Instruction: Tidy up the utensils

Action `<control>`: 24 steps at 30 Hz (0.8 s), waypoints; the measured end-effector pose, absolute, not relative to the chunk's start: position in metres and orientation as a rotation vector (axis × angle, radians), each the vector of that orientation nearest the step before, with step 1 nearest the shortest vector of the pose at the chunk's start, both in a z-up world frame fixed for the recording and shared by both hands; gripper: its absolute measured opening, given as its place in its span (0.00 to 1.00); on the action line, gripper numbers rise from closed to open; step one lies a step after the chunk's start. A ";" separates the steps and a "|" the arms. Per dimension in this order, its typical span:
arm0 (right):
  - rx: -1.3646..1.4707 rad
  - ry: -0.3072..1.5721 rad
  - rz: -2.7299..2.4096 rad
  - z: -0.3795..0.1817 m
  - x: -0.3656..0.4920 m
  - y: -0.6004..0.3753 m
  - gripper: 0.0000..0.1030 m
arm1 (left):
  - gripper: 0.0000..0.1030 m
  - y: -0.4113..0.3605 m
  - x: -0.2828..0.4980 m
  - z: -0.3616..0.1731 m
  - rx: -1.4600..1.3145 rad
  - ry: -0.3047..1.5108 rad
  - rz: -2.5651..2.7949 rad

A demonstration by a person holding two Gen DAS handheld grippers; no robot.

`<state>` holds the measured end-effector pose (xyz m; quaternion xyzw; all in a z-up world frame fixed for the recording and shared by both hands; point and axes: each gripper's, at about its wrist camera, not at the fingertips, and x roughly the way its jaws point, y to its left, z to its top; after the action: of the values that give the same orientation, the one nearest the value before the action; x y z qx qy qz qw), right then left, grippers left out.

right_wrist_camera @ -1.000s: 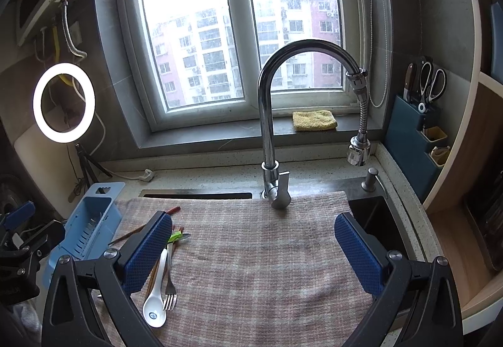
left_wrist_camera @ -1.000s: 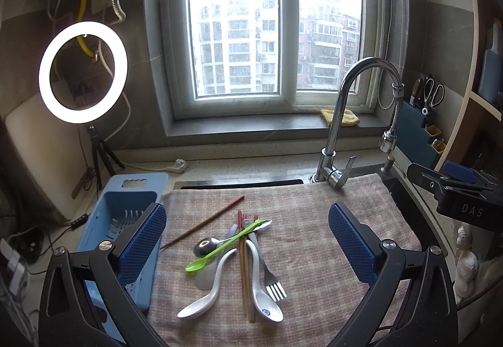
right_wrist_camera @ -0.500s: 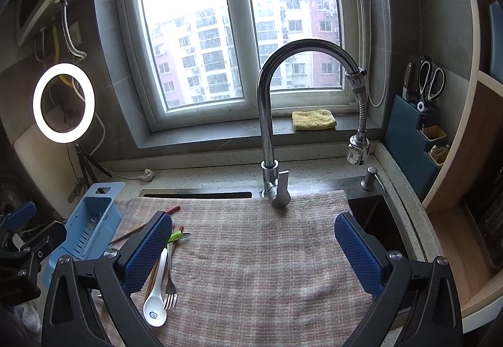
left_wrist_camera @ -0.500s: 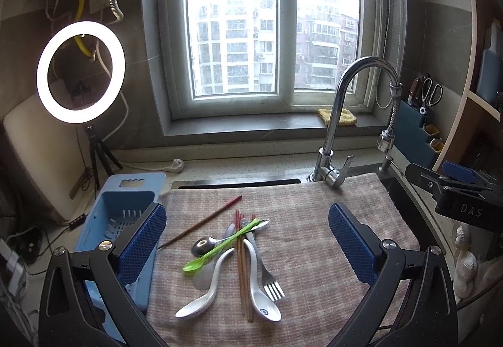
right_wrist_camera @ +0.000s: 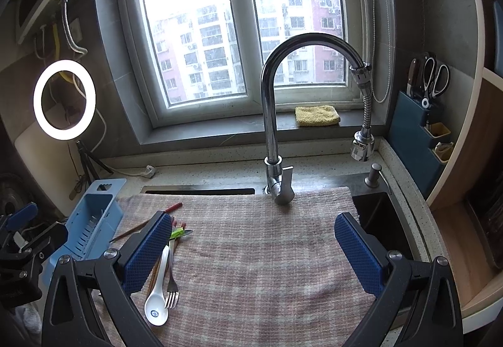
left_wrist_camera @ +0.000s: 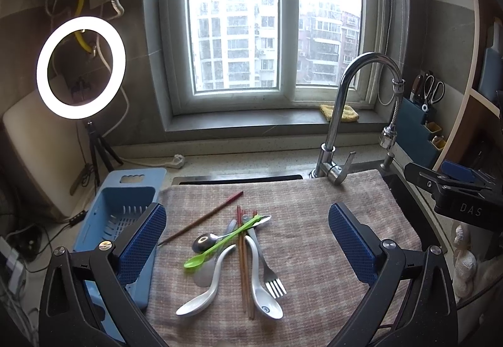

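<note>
A heap of utensils lies on the checked cloth (left_wrist_camera: 330,256): a green plastic spoon (left_wrist_camera: 220,246), a metal spoon (left_wrist_camera: 204,241), two white ceramic spoons (left_wrist_camera: 204,287), a fork (left_wrist_camera: 270,274), paired brown chopsticks (left_wrist_camera: 243,265) and one lone chopstick (left_wrist_camera: 201,219). My left gripper (left_wrist_camera: 248,248) hovers open above and before the heap, nothing between its blue pads. My right gripper (right_wrist_camera: 251,252) stands open over bare cloth (right_wrist_camera: 267,252), with the white spoon (right_wrist_camera: 157,296) and fork (right_wrist_camera: 171,284) beside its left finger. The blue drainer basket (left_wrist_camera: 113,212) sits left of the cloth.
A chrome tap (right_wrist_camera: 276,114) rises behind the cloth. A dark sink opening (right_wrist_camera: 377,221) lies at the right. A ring light (left_wrist_camera: 80,67) on a tripod stands at the left. A blue holder with scissors (right_wrist_camera: 418,133) stands at the far right. The other gripper (left_wrist_camera: 452,196) shows at the right edge.
The left wrist view has shifted slightly, so the utensil heap sits a little further left and up. The right gripper has stayed still. Both stay open.
</note>
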<state>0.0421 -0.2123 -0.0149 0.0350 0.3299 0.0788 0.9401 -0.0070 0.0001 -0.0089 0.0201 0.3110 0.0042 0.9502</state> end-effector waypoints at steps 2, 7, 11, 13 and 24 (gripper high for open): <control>0.071 0.675 0.163 -0.016 0.043 -0.211 0.99 | 1.00 0.001 -0.007 -0.009 0.049 0.653 0.015; 0.070 0.684 0.177 -0.020 0.047 -0.209 0.99 | 1.00 0.004 -0.007 -0.011 0.056 0.685 0.029; 0.066 0.693 0.197 -0.023 0.051 -0.204 0.99 | 1.00 0.013 -0.009 -0.012 0.052 0.684 0.052; 0.062 0.694 0.209 -0.025 0.052 -0.202 0.99 | 1.00 0.019 -0.011 -0.014 0.046 0.671 0.066; 0.096 0.753 0.367 -0.047 0.071 -0.186 0.99 | 0.99 0.060 -0.018 -0.029 -0.019 0.729 0.154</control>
<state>0.0710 -0.1861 -0.0470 0.0464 0.3655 0.1783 0.9124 -0.0179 0.0598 -0.0290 -0.0092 0.3559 0.0754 0.9314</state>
